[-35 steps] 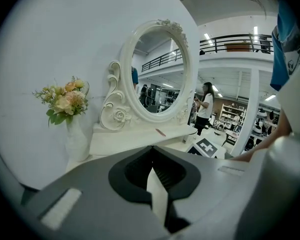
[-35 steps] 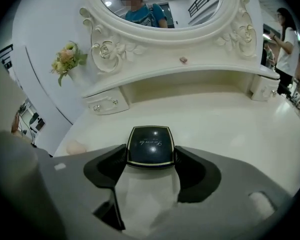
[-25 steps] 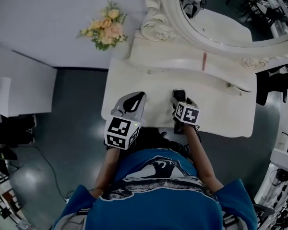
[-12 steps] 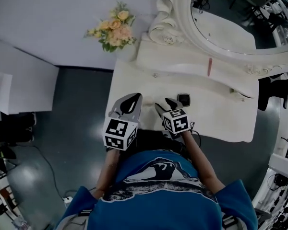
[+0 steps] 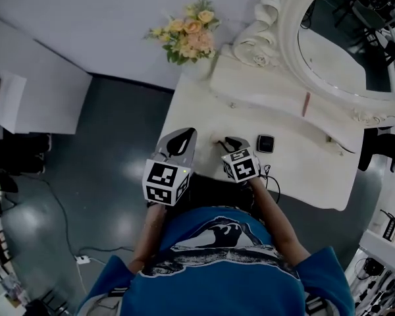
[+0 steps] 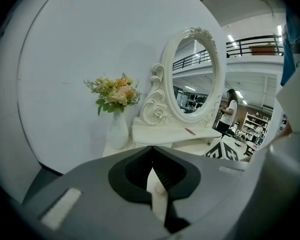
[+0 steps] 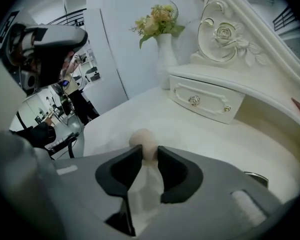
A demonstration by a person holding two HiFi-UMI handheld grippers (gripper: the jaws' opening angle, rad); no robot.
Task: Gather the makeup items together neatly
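my right tool (image 7: 146,154) is closing on the beige sponge (image 7: 142,138) on the desk (image 7: 205,134), both tips touching it; my left tool (image 6: 151,151) sits closed, empty.

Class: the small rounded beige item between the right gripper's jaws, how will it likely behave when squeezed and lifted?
The beige sponge looks matte and soft, so it probably squashes as the jaws of the right gripper close on it. Its rounded shape suggests it may roll on the smooth tabletop if nudged. It likely weighs little.
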